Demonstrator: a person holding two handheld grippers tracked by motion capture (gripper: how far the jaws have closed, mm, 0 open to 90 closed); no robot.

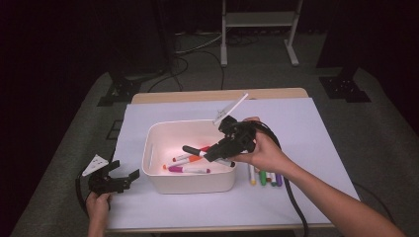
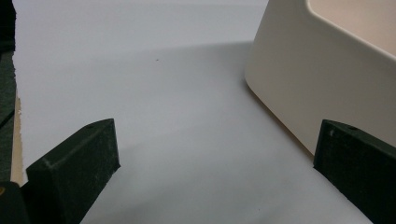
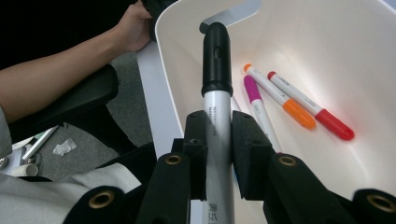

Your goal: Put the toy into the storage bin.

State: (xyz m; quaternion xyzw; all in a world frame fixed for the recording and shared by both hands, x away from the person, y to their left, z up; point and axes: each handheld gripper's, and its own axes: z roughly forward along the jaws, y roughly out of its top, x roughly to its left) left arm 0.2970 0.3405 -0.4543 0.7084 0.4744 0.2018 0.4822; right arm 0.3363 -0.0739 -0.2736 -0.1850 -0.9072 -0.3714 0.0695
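Note:
A white bin [image 1: 190, 182] stands mid-table on white paper. My right gripper [image 1: 212, 152] hangs over the bin's right side, shut on a white marker with a black cap [image 1: 197, 151]; the cap end points left over the bin. In the right gripper view the black-capped marker [image 3: 217, 107] is pinched between the pads [image 3: 196, 140]. Purple [image 3: 256, 100], orange [image 3: 280, 95] and red [image 3: 310, 105] markers lie on the bin floor. My left gripper [image 1: 126, 178] rests open on the paper left of the bin, nothing between its fingers; the bin's wall [image 2: 322, 79] is close on its right.
Several more markers [image 1: 266, 177] lie on the paper just right of the bin, under my right wrist. A white-framed stand [image 1: 259, 29] sits on the floor beyond the table. A cable trails from each gripper toward the near edge.

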